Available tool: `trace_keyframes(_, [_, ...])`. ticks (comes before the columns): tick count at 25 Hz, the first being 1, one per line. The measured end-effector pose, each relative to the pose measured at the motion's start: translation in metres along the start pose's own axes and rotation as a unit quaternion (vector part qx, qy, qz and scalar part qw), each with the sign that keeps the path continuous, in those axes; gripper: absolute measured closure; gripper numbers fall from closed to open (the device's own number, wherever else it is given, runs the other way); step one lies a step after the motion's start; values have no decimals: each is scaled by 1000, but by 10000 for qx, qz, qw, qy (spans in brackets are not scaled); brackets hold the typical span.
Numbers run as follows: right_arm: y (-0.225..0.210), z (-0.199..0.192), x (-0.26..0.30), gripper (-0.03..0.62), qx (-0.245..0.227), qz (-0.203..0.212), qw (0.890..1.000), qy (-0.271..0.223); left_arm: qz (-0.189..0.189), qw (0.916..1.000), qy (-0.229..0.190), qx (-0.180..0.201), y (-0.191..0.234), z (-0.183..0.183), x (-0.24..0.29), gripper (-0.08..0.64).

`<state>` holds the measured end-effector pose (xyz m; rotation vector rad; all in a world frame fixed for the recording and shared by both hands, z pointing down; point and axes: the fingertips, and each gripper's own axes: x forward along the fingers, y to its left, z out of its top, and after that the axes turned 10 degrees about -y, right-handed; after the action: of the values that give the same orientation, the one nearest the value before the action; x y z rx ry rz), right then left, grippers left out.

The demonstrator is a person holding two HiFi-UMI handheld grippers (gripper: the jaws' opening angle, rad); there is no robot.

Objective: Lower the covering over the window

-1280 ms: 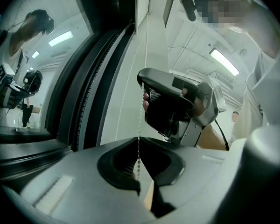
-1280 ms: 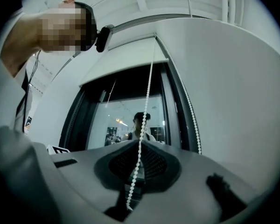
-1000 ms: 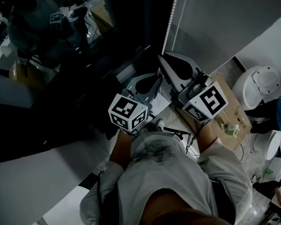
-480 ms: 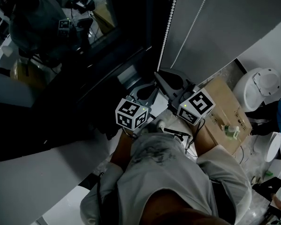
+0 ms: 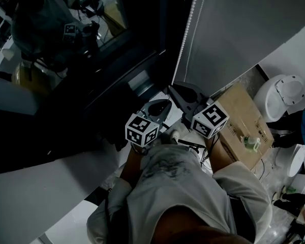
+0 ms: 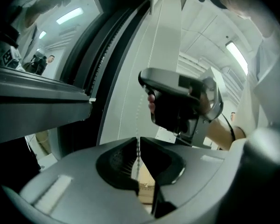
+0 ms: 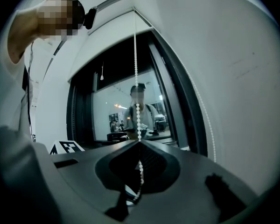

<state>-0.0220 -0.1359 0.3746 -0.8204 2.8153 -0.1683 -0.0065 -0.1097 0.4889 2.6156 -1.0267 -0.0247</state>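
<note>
Hand-over-hand work on the bead chain [image 7: 136, 69].
The right gripper [image 7: 139, 142] pinches the bead chain between its tips, likely steadying the blind [image 5: 244, 29]; the left gripper [image 6: 138, 141], jaws opening around it, seems about to regrip.

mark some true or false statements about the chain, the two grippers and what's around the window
1. The right hand-held gripper is shut on the bead chain. True.
2. Nothing stands between the left hand-held gripper's jaws. False: the bead chain runs between them, and they are opening.
3. The grey blind hides all the window glass. False: bare dark glass shows to its left.
4. A cardboard box lies at the person's right. True.
</note>
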Motion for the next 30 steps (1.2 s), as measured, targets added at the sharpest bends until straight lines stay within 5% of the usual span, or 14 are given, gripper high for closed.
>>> trace_keyframes(6, [-3,0,0,574,-41,-4,10000,20,-121,9944,-1020,252,-10,89,-20,449])
trace_keyframes(16, [1,0,1,574,-60,36,10000,30,-359,9679,-2195,1168,-36,225,-9,420])
trace_keyframes(21, [4,1,2,574,-97,53,9999,59,-446,9610,-2320,1436,-45,249,4,430])
trace_keyframes(24, [2,-2,0,574,-83,18,10000,24,-368,9591,-2352,1529,-45,251,7,537])
trace_keyframes(30, [-4,-11,2,574,-114,-15,9998,175,-245,9611,-2309,1497,-40,241,12,543])
